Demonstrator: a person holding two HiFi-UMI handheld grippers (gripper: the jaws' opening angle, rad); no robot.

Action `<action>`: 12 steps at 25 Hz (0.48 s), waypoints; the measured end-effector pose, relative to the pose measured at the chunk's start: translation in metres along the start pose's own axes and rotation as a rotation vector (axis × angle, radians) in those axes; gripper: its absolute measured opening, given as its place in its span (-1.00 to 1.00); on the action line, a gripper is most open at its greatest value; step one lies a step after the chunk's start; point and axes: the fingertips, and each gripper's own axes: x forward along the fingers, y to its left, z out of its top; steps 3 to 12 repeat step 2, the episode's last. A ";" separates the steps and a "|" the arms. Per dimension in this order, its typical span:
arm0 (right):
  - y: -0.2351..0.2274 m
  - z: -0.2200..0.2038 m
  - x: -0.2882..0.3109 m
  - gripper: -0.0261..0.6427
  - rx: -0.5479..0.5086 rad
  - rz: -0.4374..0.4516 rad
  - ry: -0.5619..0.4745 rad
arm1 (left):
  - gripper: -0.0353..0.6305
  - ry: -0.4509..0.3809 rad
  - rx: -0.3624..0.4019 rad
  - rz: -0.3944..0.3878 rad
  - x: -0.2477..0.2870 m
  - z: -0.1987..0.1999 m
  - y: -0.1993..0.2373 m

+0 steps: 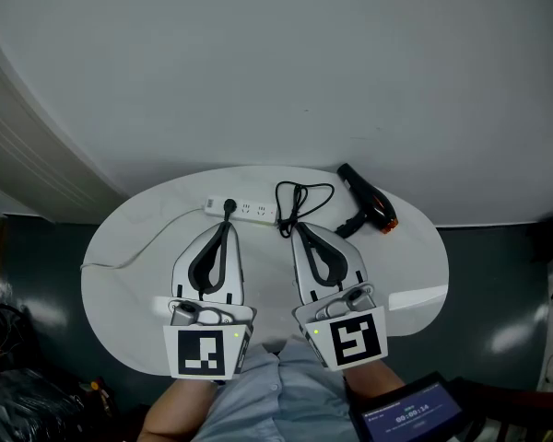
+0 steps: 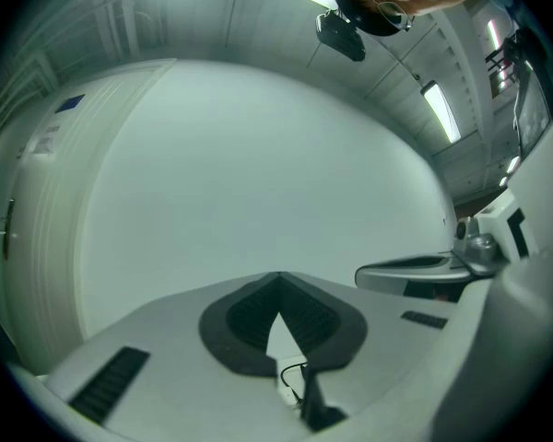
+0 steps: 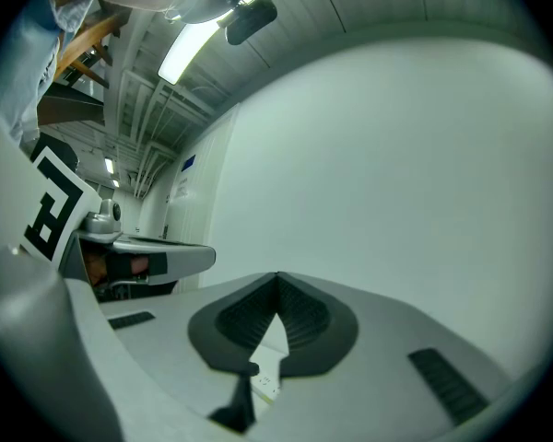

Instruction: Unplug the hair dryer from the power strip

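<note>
A white power strip (image 1: 243, 212) lies at the far side of the round white table (image 1: 405, 261), with a black plug (image 1: 229, 207) in its left end. The black hair dryer (image 1: 370, 206) lies to the right, and its coiled black cord (image 1: 301, 200) sits between the two. My left gripper (image 1: 226, 227) is shut and empty, its tips just short of the plug. My right gripper (image 1: 295, 230) is also shut and empty, close to the cord's near loop. In the left gripper view the shut jaws (image 2: 278, 280) frame a bit of strip and cord (image 2: 298, 387). The right gripper view shows the strip (image 3: 269, 374) under the shut jaws (image 3: 277, 280).
The strip's white cable (image 1: 143, 250) runs left across the table to its edge. A white wall rises behind the table. Dark floor surrounds it, with black cables (image 1: 2, 325) at the lower left and a screen (image 1: 413, 418) at the lower right.
</note>
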 end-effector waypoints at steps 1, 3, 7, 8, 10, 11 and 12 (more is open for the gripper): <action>0.000 0.000 0.000 -0.92 0.001 0.000 0.000 | -0.90 -0.002 0.026 -0.005 0.000 0.000 0.001; 0.000 -0.001 0.001 -0.92 0.001 -0.001 0.001 | -0.90 -0.005 0.053 -0.011 0.001 0.000 0.002; 0.000 -0.001 0.001 -0.92 0.001 -0.001 0.001 | -0.90 -0.005 0.053 -0.011 0.001 0.000 0.002; 0.000 -0.001 0.001 -0.92 0.001 -0.001 0.001 | -0.90 -0.005 0.053 -0.011 0.001 0.000 0.002; 0.000 -0.001 0.001 -0.92 0.001 -0.001 0.001 | -0.90 -0.005 0.053 -0.011 0.001 0.000 0.002; 0.000 -0.001 0.001 -0.92 0.001 -0.001 0.001 | -0.90 -0.005 0.053 -0.011 0.001 0.000 0.002; 0.000 -0.001 0.001 -0.92 0.001 -0.001 0.001 | -0.90 -0.005 0.053 -0.011 0.001 0.000 0.002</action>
